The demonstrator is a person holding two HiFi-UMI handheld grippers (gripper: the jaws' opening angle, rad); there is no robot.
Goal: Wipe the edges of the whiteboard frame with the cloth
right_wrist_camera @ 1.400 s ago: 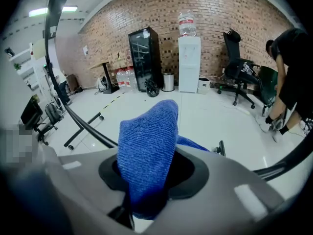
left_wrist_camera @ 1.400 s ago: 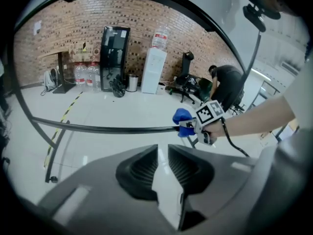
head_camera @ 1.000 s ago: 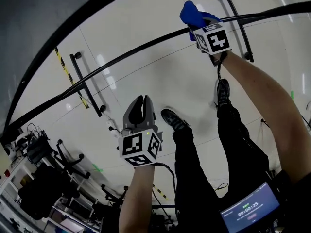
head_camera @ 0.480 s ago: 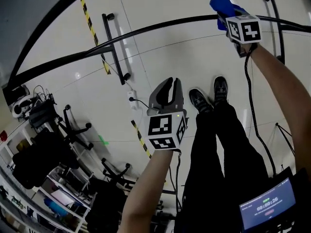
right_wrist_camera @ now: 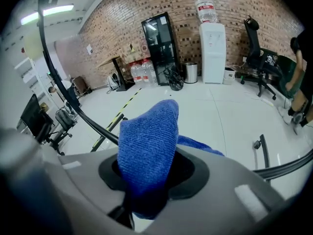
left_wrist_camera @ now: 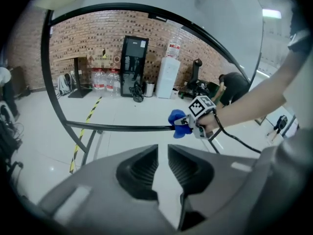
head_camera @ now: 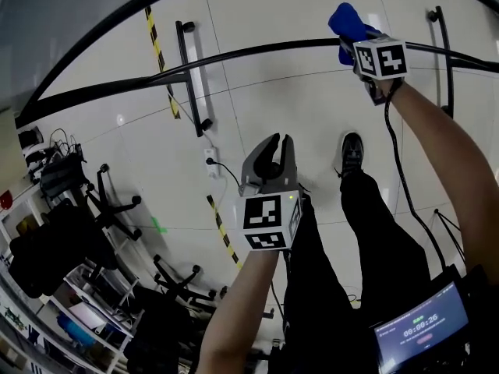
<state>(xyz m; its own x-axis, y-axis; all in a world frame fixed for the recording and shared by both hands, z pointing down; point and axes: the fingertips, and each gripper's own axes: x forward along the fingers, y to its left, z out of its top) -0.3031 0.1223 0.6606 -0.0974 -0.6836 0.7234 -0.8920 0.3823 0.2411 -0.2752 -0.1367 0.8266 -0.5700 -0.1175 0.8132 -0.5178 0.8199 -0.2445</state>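
Note:
The whiteboard frame's black bar (head_camera: pixel 234 53) curves across the top of the head view. A blue cloth (head_camera: pixel 345 20) sits bunched in my right gripper (head_camera: pixel 352 36), which is shut on it and holds it against that bar at the upper right. In the right gripper view the cloth (right_wrist_camera: pixel 146 146) fills the jaws and hides the fingertips, with the bar (right_wrist_camera: pixel 93 124) just beyond. My left gripper (head_camera: pixel 277 140) hangs lower, in mid-picture and off the frame. Its jaws (left_wrist_camera: pixel 163 151) stand a narrow gap apart with nothing between them. From the left gripper view the cloth (left_wrist_camera: pixel 178 124) rests on the bar (left_wrist_camera: pixel 122 128).
Below lie a board stand foot with castors (head_camera: pixel 191 76), yellow-black floor tape (head_camera: pixel 160 53), office chairs and clutter (head_camera: pixel 93 216) at the left, the person's legs and a shoe (head_camera: pixel 351 153), and a tablet screen (head_camera: pixel 421 329). A water dispenser (right_wrist_camera: pixel 212 53) stands by the brick wall.
The right gripper has slid sideways along the bar with the cloth still in it. The left gripper has drifted right in the picture, jaws unchanged. The head view has swung.

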